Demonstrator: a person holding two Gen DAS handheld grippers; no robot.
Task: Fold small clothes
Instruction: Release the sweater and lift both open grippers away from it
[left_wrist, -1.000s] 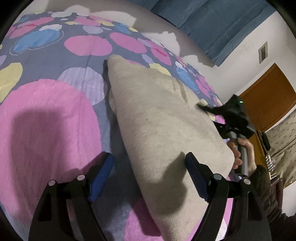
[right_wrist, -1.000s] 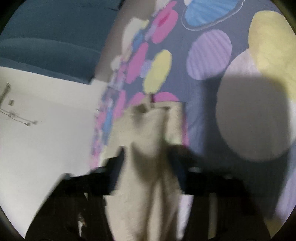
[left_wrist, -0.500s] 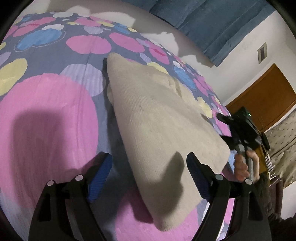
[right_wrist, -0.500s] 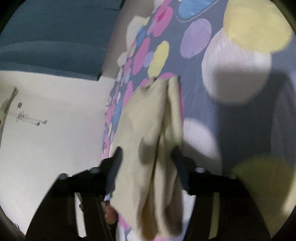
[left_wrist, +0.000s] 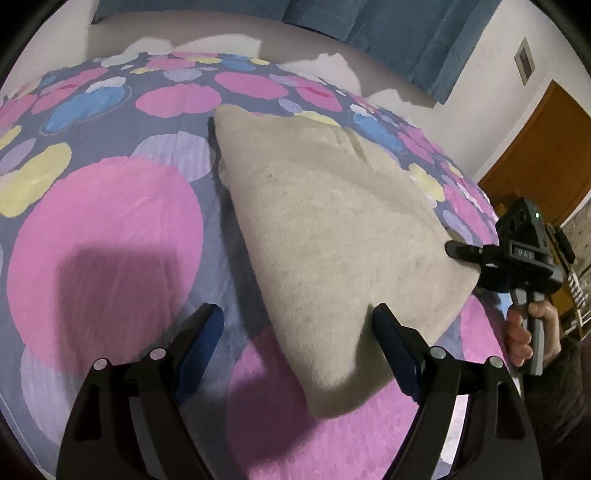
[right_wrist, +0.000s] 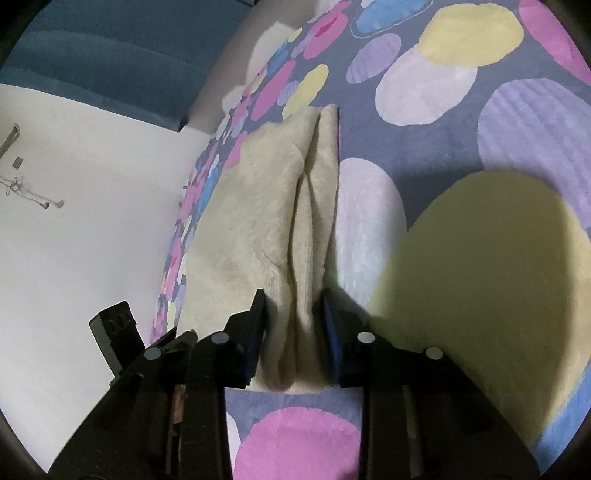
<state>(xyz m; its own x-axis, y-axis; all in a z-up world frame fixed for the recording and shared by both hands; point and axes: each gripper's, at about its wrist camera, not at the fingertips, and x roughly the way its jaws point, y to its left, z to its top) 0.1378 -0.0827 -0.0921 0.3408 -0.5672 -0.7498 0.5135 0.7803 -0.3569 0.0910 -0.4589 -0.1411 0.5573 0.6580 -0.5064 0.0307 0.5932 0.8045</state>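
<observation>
A beige knitted garment (left_wrist: 332, 236) lies folded on the spotted bedspread (left_wrist: 107, 243). In the left wrist view my left gripper (left_wrist: 297, 325) is open, its right finger against the garment's near edge, and it holds nothing. My right gripper (left_wrist: 458, 253) shows there at the garment's right corner. In the right wrist view the garment (right_wrist: 266, 229) runs away from me and my right gripper (right_wrist: 293, 314) is partly closed, with the folded layers of the near end between its fingers; whether it pinches them I cannot tell.
The bedspread (right_wrist: 461, 184) covers the bed. A blue curtain (left_wrist: 388, 33) and white wall stand behind it. A brown wooden door (left_wrist: 543, 155) is at the right. The left gripper's body (right_wrist: 114, 332) shows by the bed edge.
The garment has been lowered from its lifted, draped position and now lies flatter on the bed. My right gripper has moved down and outward to the garment's right corner. The left gripper stayed open.
</observation>
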